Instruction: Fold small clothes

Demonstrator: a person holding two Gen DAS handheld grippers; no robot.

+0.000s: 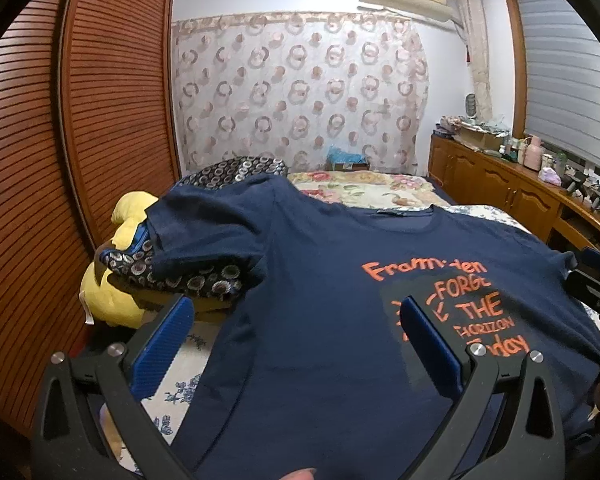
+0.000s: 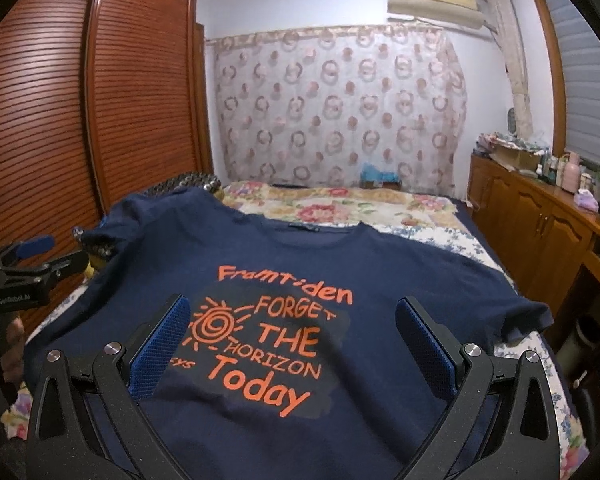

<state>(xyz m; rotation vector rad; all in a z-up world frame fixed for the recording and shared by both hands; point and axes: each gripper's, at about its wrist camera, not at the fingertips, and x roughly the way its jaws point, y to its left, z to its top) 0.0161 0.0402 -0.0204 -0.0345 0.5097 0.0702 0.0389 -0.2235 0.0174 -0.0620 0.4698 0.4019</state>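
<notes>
A navy T-shirt (image 1: 320,280) with orange print lies spread face up on the bed, collar at the far side; it also shows in the right wrist view (image 2: 380,264). Its left sleeve (image 1: 204,232) drapes over a patterned pillow. My left gripper (image 1: 296,312) is open and empty, hovering over the shirt's left half. My right gripper (image 2: 292,312) is open and empty, hovering over the printed chest. The left gripper also shows at the left edge of the right wrist view (image 2: 32,256); the right gripper shows at the right edge of the left wrist view (image 1: 596,276).
The bed has a floral sheet (image 2: 340,200). A yellow plush toy (image 1: 116,300) and a dark patterned pillow (image 1: 204,280) lie at the bed's left. A louvred wooden wardrobe (image 1: 60,120) stands left. A wooden cabinet (image 2: 540,216) with bottles runs along the right.
</notes>
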